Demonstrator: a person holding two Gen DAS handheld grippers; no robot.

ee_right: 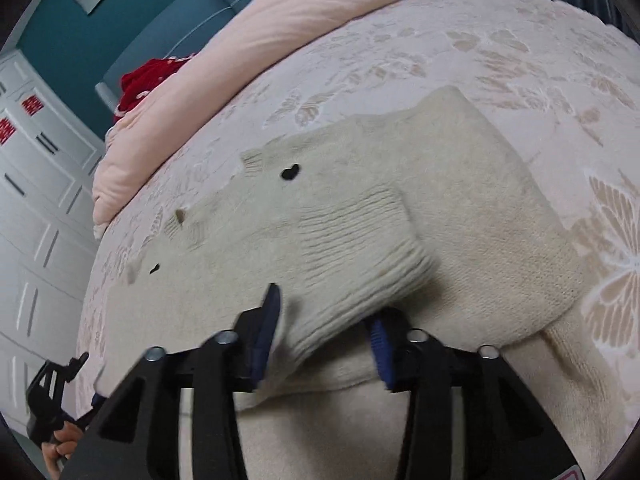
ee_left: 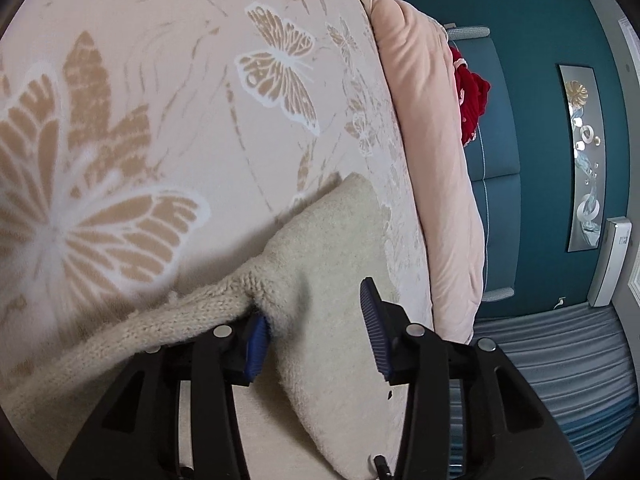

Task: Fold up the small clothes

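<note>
A small cream knit sweater (ee_right: 400,208) with black and brown face marks lies on a pink butterfly-print bedspread (ee_right: 500,52). In the right wrist view my right gripper (ee_right: 324,332) is open, its blue pads on either side of a folded ribbed sleeve cuff (ee_right: 360,256). In the left wrist view my left gripper (ee_left: 316,332) is open over a corner of the same sweater (ee_left: 320,248), with knit fabric draped against the left finger. The left gripper also shows at the lower left of the right wrist view (ee_right: 52,396).
A folded pink quilt (ee_left: 432,160) lies along the head of the bed, with a red garment (ee_left: 472,96) behind it. A teal headboard and wall (ee_left: 532,60), grey curtains (ee_left: 560,352) and white wardrobe doors (ee_right: 36,200) border the bed.
</note>
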